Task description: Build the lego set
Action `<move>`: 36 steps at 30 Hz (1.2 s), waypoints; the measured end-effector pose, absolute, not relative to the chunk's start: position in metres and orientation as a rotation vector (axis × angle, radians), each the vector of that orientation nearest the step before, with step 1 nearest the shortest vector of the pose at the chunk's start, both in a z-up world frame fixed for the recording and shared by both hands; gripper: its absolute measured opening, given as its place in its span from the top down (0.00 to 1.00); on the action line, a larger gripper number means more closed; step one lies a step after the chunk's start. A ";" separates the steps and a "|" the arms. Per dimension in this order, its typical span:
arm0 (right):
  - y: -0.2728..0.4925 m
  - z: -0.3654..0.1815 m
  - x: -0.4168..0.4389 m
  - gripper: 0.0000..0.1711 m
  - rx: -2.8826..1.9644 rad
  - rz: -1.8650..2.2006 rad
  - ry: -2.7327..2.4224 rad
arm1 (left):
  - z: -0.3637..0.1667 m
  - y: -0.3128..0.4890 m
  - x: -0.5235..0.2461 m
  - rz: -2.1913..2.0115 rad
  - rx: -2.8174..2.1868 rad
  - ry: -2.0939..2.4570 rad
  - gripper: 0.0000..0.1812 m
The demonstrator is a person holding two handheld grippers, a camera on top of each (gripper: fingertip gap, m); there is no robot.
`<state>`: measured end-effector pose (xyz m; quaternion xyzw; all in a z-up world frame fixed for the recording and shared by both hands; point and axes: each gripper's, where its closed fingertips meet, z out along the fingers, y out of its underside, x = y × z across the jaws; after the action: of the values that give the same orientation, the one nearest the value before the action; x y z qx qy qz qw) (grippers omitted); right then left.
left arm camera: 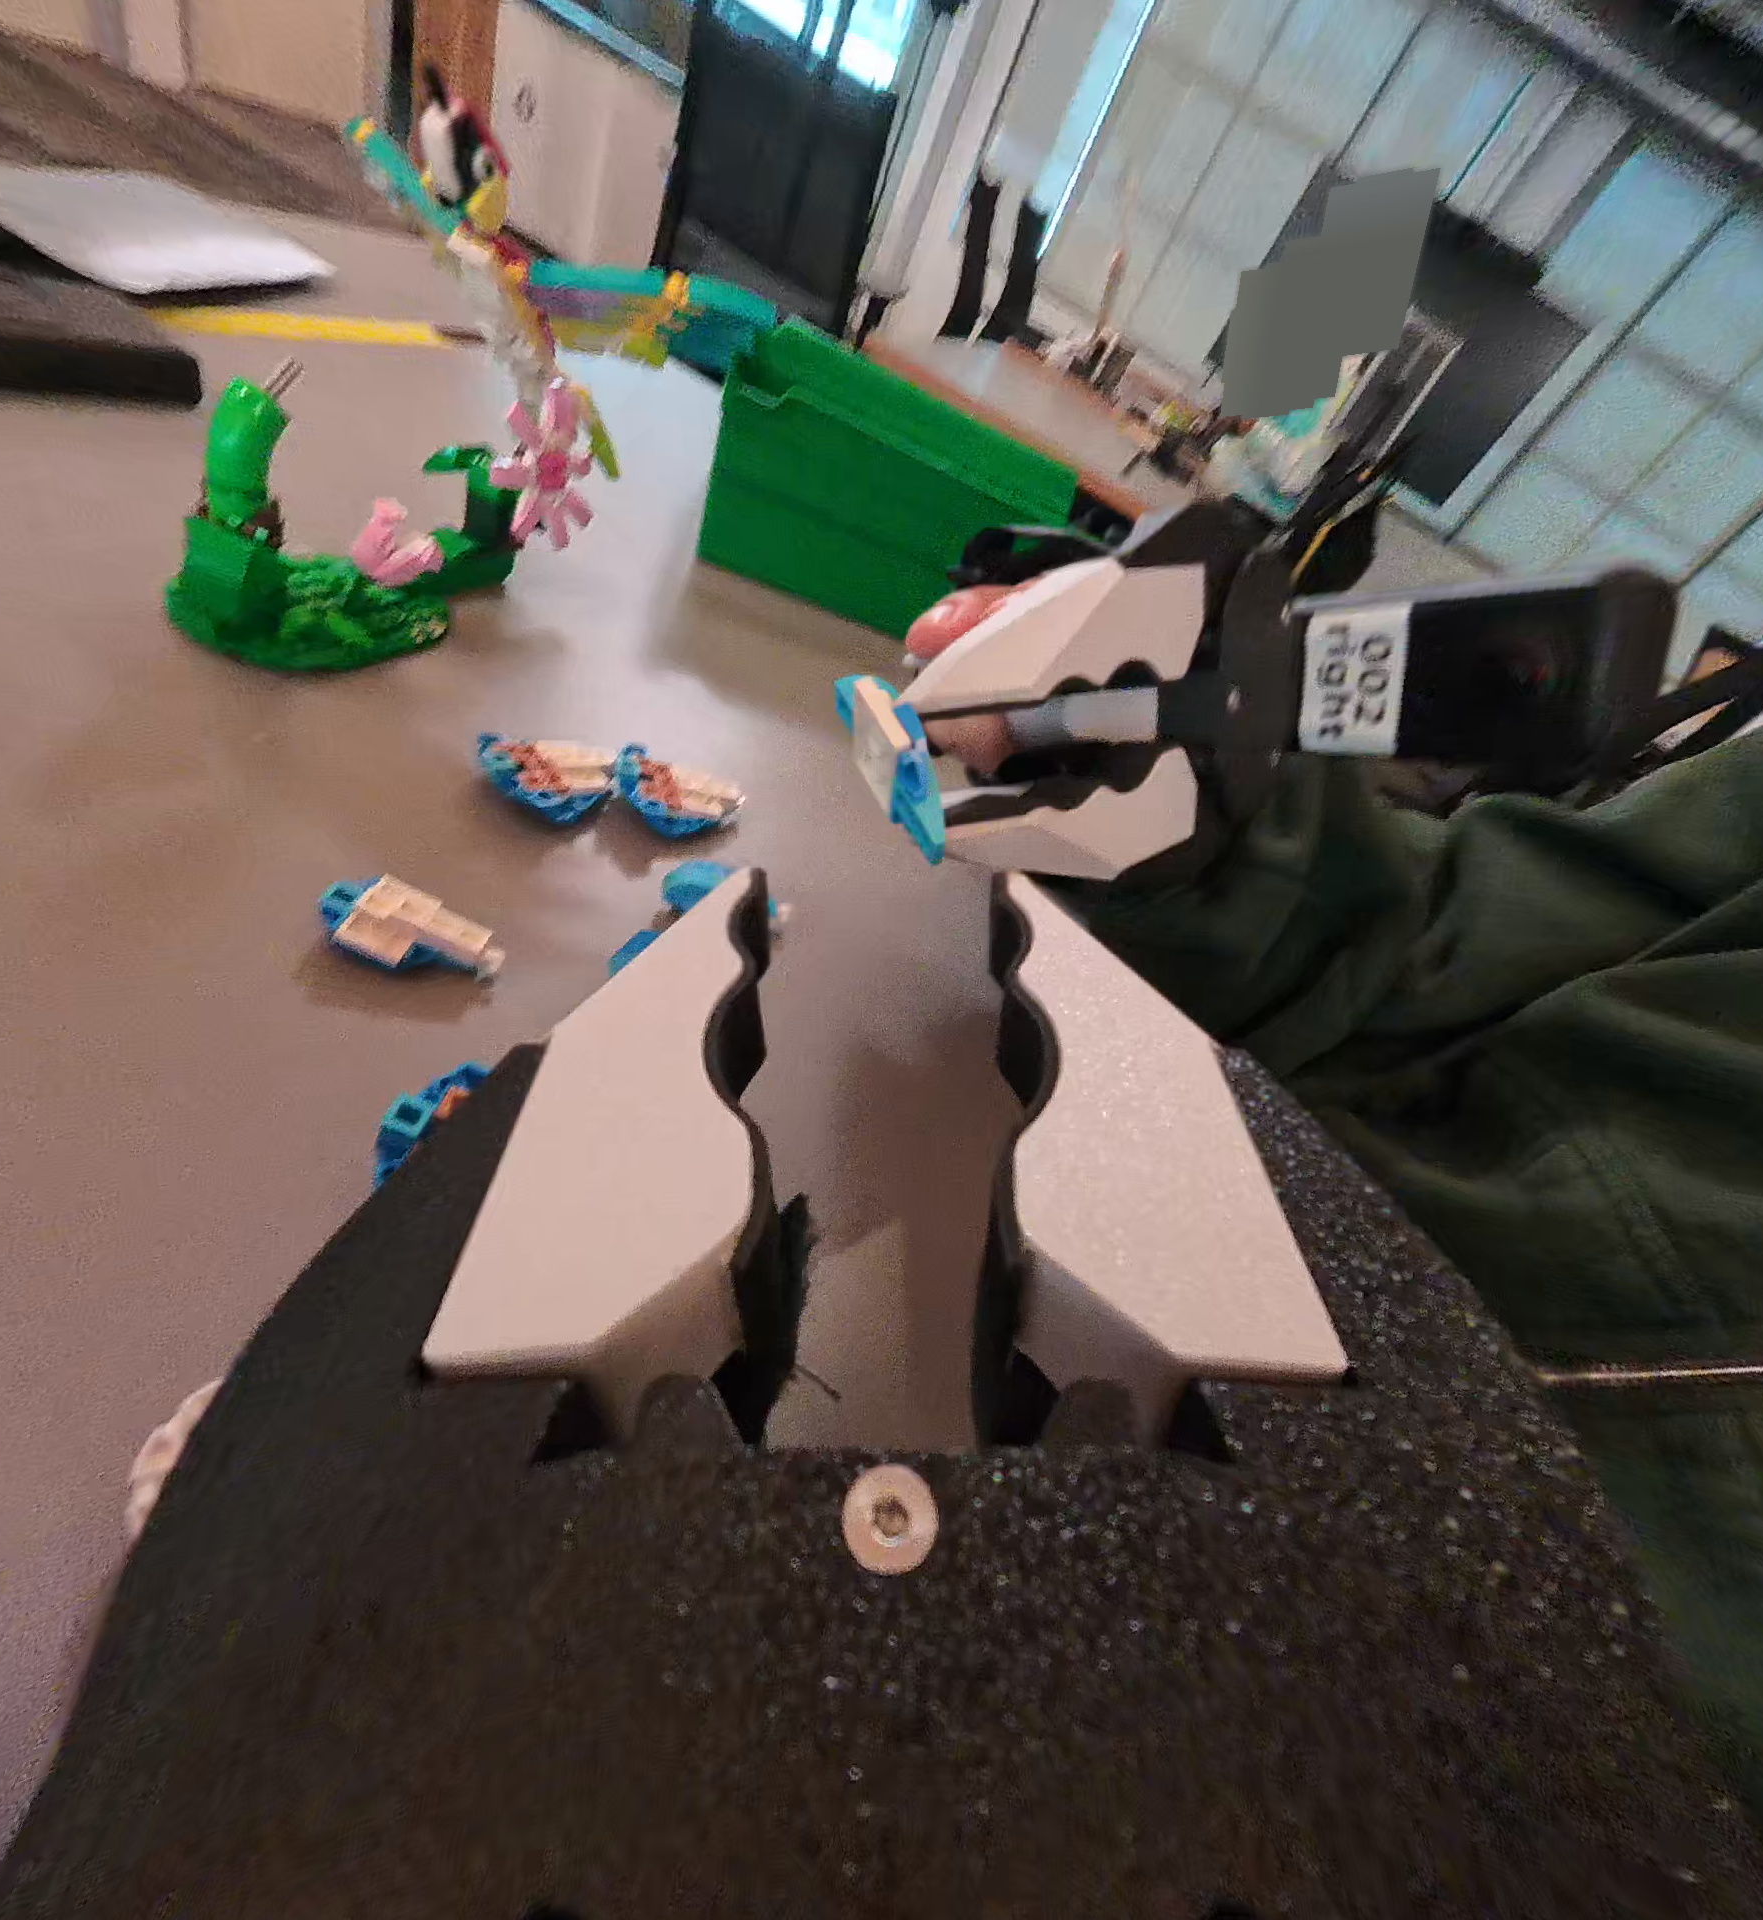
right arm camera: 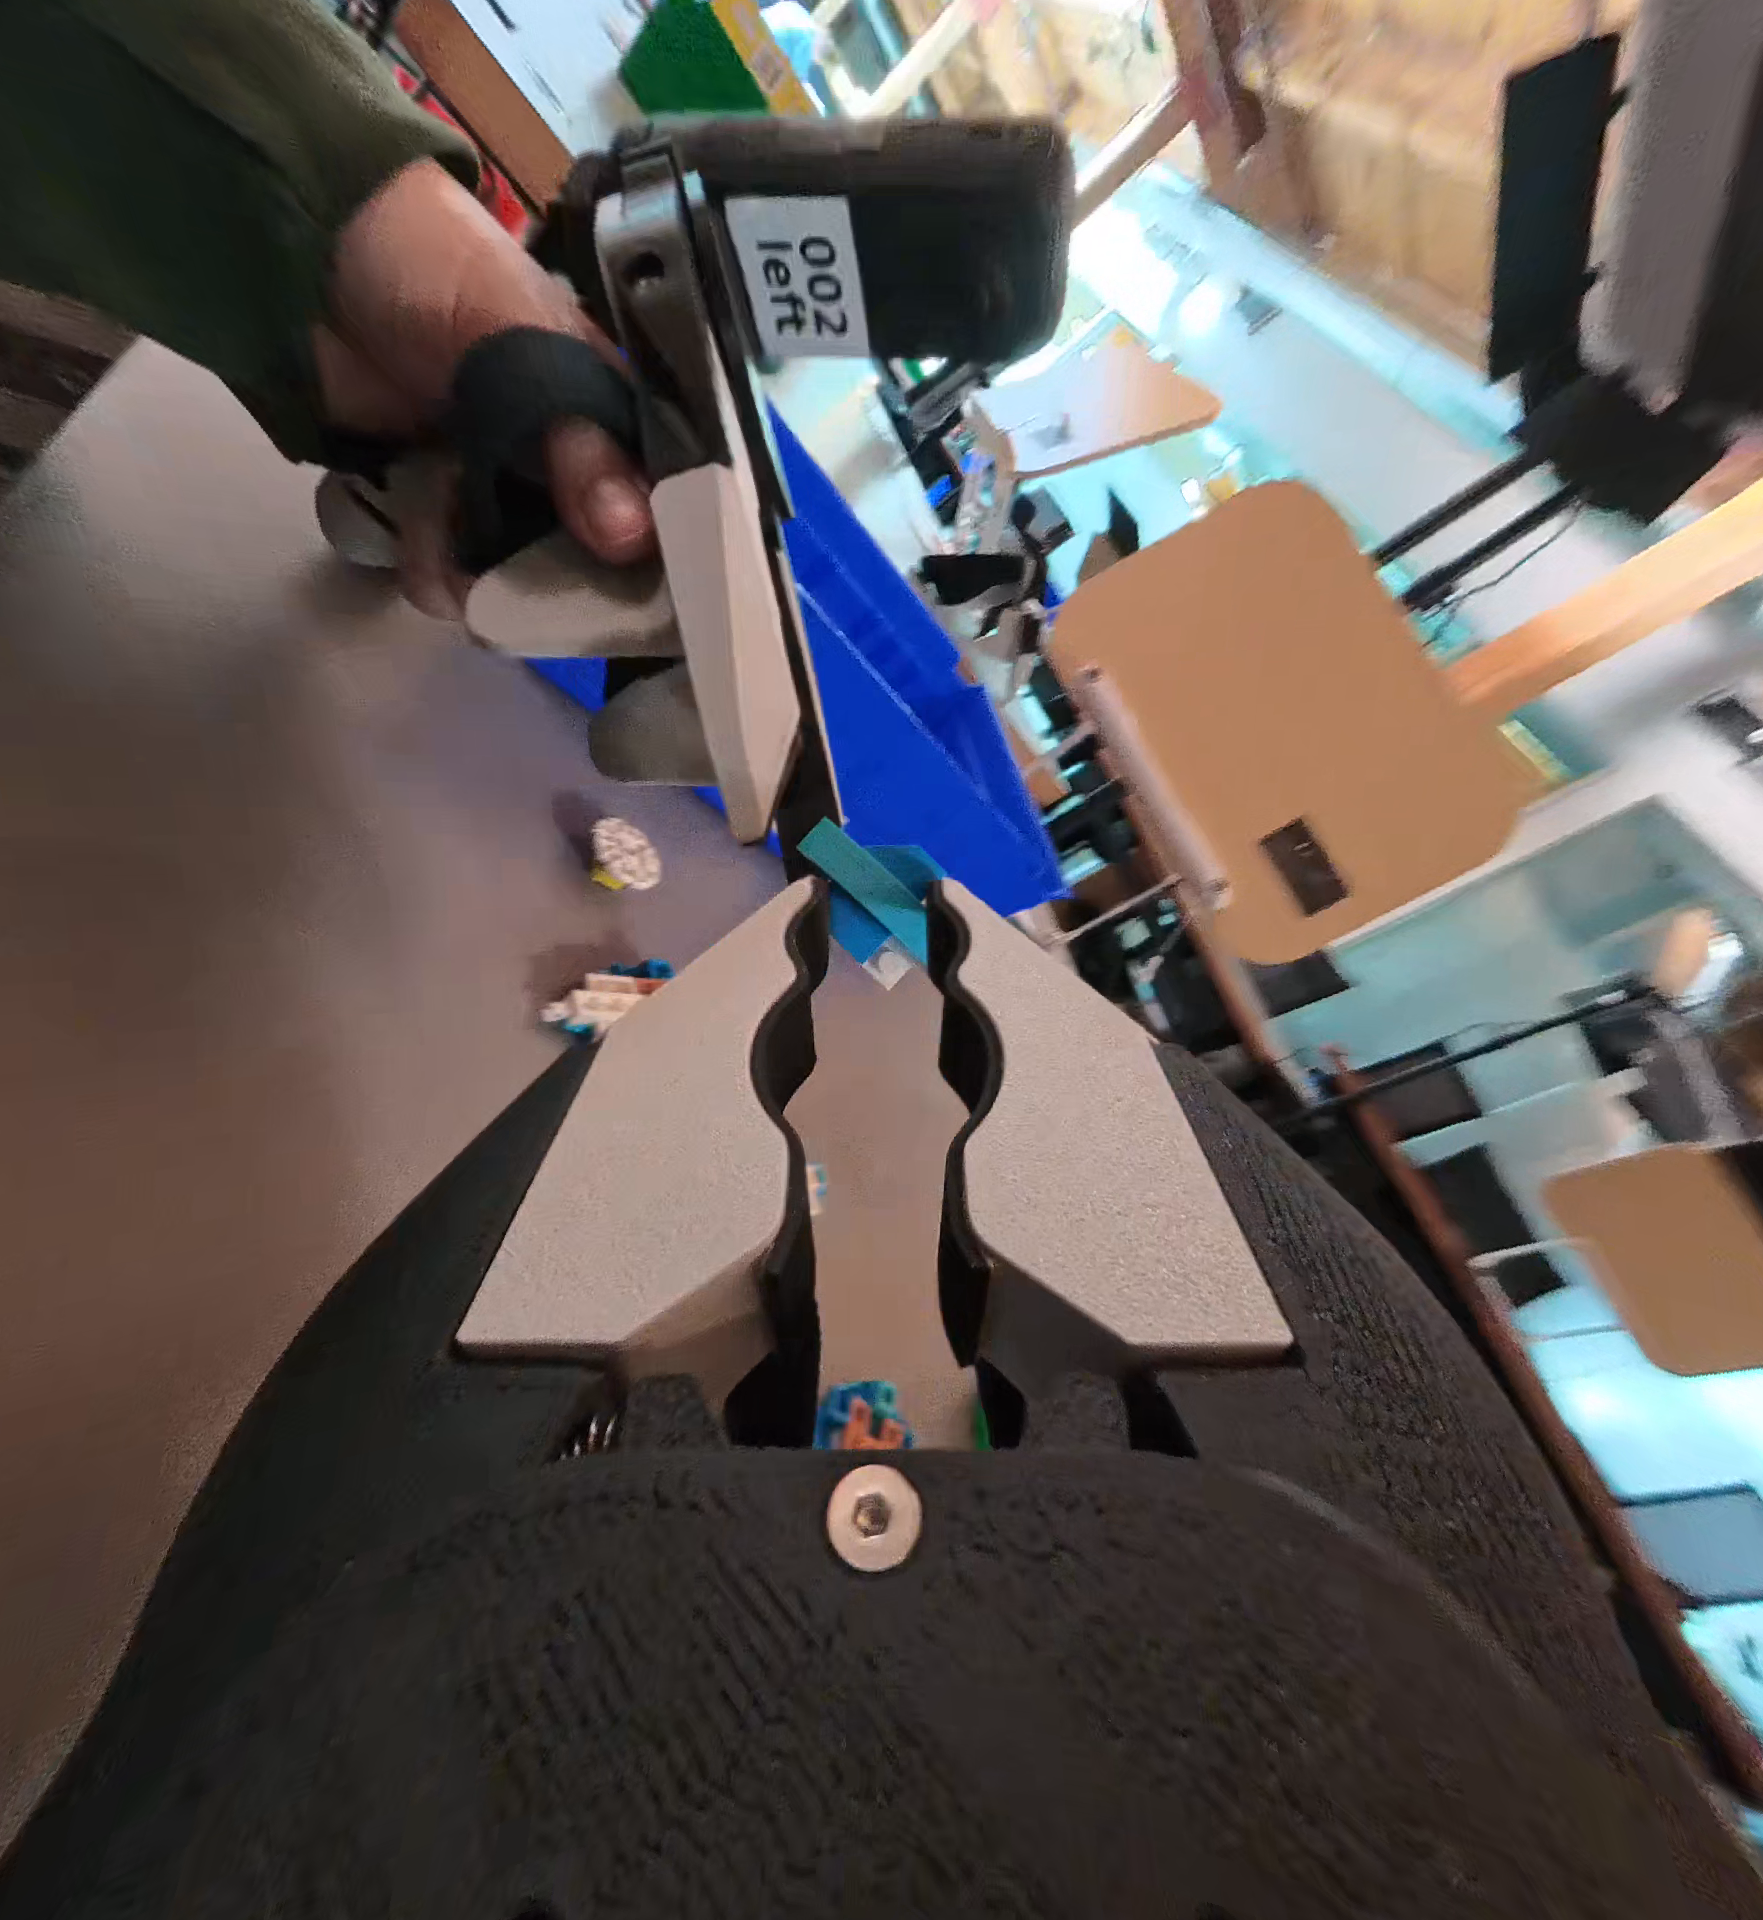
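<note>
My left gripper (left arm camera: 877,894) is open and empty, low over the brown table (left arm camera: 129,1039). My right gripper (left arm camera: 924,764) hovers just beyond its tips, to the right, shut on a small blue and white brick piece (left arm camera: 892,764) held above the table. In the right wrist view that blue piece (right arm camera: 872,904) sits between my right gripper's (right arm camera: 877,899) tips, with the left gripper (right arm camera: 768,821) just beyond it. Several blue and white brick pieces (left arm camera: 544,779) (left arm camera: 404,930) lie on the table left of the left gripper. One (left arm camera: 420,1122) is partly hidden by its left finger.
A green brick plant with pink flowers (left arm camera: 337,561) stands at the back left, with a colourful brick bird (left arm camera: 503,260) above it. A green bin (left arm camera: 856,488) stands behind the pieces. A blue bin (right arm camera: 898,707) and a round white studded piece (right arm camera: 625,854) show in the right wrist view. A person's green sleeve (left arm camera: 1479,1039) is at right.
</note>
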<state>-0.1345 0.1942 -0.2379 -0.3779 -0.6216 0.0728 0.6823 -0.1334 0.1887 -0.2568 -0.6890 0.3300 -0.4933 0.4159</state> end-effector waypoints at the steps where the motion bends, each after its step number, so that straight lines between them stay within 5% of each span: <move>1: 0.192 -0.234 -0.133 0.90 -0.808 0.115 -1.384 | -0.252 0.187 -0.132 -1.250 -1.696 0.827 0.80; 6: 0.183 -0.228 -0.132 0.91 -0.669 -0.058 -1.367 | -0.231 0.181 -0.122 -1.133 -1.516 0.882 0.97; 11: 0.183 -0.226 -0.130 0.93 -0.735 0.040 -1.317 | -0.231 0.186 -0.125 -0.760 -1.406 0.997 0.98; 18: 0.194 -0.205 -0.120 0.90 -1.287 1.135 -0.836 | -0.223 0.190 -0.126 -0.168 -1.137 1.091 0.98; 30: 0.181 -0.210 -0.117 0.92 -1.374 1.592 -0.789 | -0.222 0.175 -0.122 -0.129 -0.971 1.135 0.98; 36: 0.180 -0.218 -0.111 0.97 -1.333 1.485 -0.874 | -0.232 0.174 -0.115 -0.223 -1.012 1.152 0.98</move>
<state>-0.1106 0.1797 -0.2178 -0.5422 -0.3556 0.6041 0.4634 -0.1147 0.1739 -0.2319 -0.4568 0.5200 -0.1008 0.7147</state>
